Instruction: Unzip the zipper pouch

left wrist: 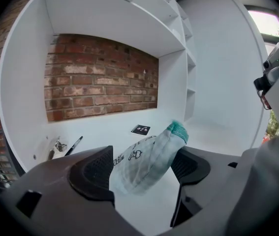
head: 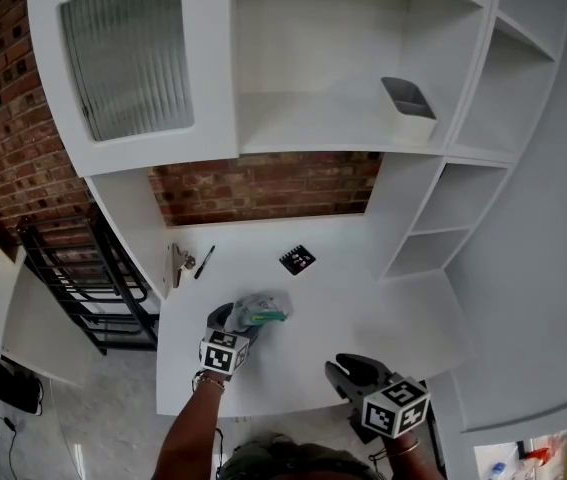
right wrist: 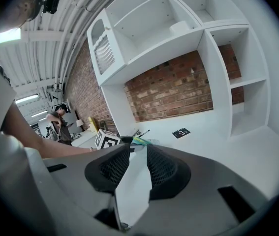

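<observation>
White checked zipper pouch sits between our left gripper's parted fingers, its zipper hidden; our right gripper's fingers stand narrowly apart, empty.

The zipper pouch is pale checked fabric with little black prints and a teal end. It's slumped on the white desk, teal end tilted up, between the left gripper's jaws.
</observation>
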A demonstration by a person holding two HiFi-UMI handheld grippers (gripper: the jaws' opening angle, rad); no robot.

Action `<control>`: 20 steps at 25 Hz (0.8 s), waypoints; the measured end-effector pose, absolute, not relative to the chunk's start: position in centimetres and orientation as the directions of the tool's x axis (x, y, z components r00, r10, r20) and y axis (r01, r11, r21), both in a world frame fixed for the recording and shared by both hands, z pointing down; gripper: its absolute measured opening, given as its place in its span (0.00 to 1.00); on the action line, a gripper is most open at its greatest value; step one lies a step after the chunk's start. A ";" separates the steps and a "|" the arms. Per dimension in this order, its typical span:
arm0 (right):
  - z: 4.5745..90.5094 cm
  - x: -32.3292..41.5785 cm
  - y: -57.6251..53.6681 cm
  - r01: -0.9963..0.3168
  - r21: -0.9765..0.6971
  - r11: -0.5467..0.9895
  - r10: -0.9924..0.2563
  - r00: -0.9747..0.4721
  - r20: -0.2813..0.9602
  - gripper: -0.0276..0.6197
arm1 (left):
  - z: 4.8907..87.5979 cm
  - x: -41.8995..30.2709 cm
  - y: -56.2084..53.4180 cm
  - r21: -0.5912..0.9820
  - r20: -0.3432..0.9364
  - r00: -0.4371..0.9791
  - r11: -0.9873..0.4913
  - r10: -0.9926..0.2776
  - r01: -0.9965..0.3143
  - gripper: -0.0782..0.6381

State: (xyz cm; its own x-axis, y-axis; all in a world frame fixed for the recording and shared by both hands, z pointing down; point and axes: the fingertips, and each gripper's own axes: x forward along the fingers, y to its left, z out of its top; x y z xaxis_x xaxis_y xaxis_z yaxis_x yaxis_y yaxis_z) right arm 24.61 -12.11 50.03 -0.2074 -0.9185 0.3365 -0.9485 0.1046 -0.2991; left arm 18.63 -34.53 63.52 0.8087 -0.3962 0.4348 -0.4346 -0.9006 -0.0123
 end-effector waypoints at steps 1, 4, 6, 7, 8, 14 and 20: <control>50.0 24.5 -12.0 -0.949 -0.298 0.104 -0.918 -0.207 0.337 0.21 | 63.6 18.3 -34.1 -0.014 0.437 0.808 -0.901 -0.395 -0.433 0.58; 50.0 24.3 -11.6 -0.950 -0.298 0.099 -0.919 -0.202 0.340 0.21 | 64.0 17.6 -32.9 -0.011 0.443 0.810 -0.906 -0.384 -0.423 0.59; 50.0 24.1 -11.3 -0.949 -0.300 0.099 -0.919 -0.202 0.338 0.21 | 64.1 17.1 -32.0 -0.008 0.445 0.812 -0.908 -0.379 -0.419 0.59; 50.0 24.0 -11.2 -0.949 -0.300 0.100 -0.919 -0.204 0.337 0.21 | 64.2 16.8 -31.7 -0.006 0.445 0.812 -0.907 -0.379 -0.420 0.59; 49.9 23.8 -11.2 -0.949 -0.299 0.103 -0.919 -0.206 0.335 0.21 | 64.1 16.5 -31.4 -0.004 0.443 0.811 -0.906 -0.382 -0.424 0.59; 49.6 22.5 -10.8 -0.949 -0.292 0.124 -0.917 -0.221 0.331 0.21 | 63.1 14.7 -29.5 0.009 0.412 0.819 -0.897 -0.399 -0.441 0.59; 49.6 21.4 -10.4 -0.950 -0.277 0.141 -0.915 -0.232 0.331 0.21 | 61.5 12.9 -27.2 0.045 0.361 0.835 -0.887 -0.415 -0.460 0.59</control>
State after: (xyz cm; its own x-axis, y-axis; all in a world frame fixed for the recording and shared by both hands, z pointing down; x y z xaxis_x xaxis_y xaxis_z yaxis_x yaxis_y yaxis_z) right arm 21.44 -10.38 49.59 -0.2319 -0.9148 0.3306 -0.9505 0.1408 -0.2771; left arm 12.86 -27.24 61.49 0.8351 -0.4148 0.3612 -0.4599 -0.8868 0.0448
